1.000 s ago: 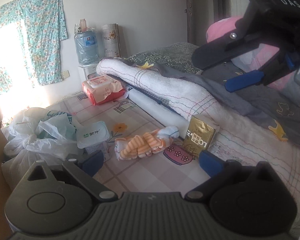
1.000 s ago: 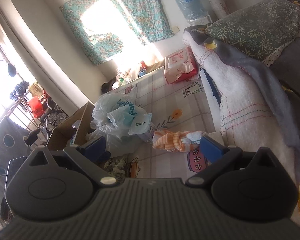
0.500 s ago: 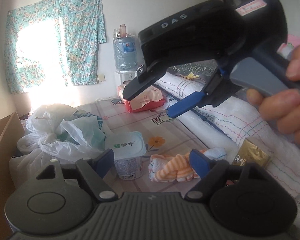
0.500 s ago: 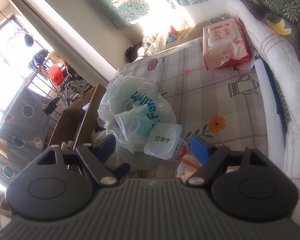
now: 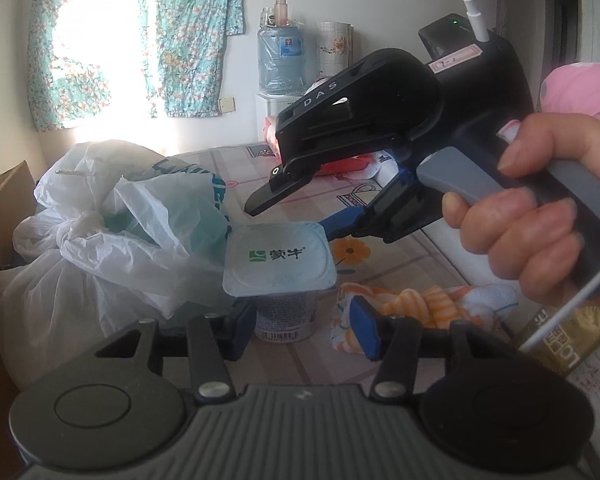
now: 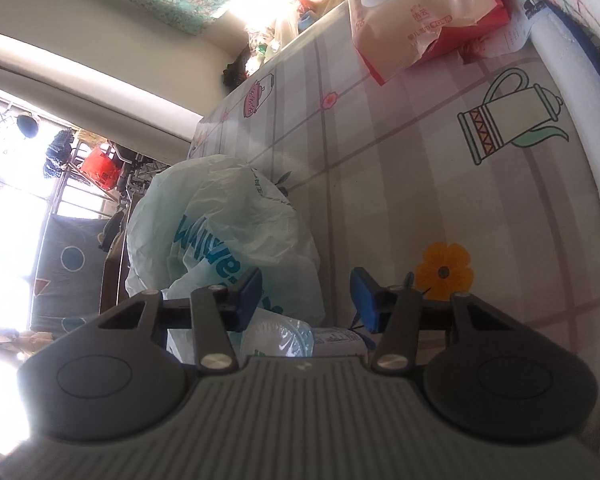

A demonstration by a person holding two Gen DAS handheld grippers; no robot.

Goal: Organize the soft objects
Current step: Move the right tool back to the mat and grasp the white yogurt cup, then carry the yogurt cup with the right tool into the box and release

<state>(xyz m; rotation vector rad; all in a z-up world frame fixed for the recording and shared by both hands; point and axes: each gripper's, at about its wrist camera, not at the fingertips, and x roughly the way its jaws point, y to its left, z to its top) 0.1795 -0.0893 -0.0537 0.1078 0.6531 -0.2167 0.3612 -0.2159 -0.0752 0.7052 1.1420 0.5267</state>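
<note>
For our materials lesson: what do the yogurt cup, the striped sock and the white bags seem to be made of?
Yogurt cup: probably plastic with a matte sealed lid, printed.
Striped sock: soft knit fabric, bunched and ribbed.
White bags: thin glossy plastic film, translucent and crinkled.

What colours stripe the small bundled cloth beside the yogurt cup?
Orange and white stripes, with a pale blue end; left wrist view.

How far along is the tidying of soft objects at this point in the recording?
Nothing looks sorted yet. The orange striped cloth lies crumpled on the patterned sheet, and the plastic bags sit loose beside the yogurt cup. In hand: the left gripper and right gripper are closing around the cup, neither pressing on it yet. The cloth and bags are left.
</note>
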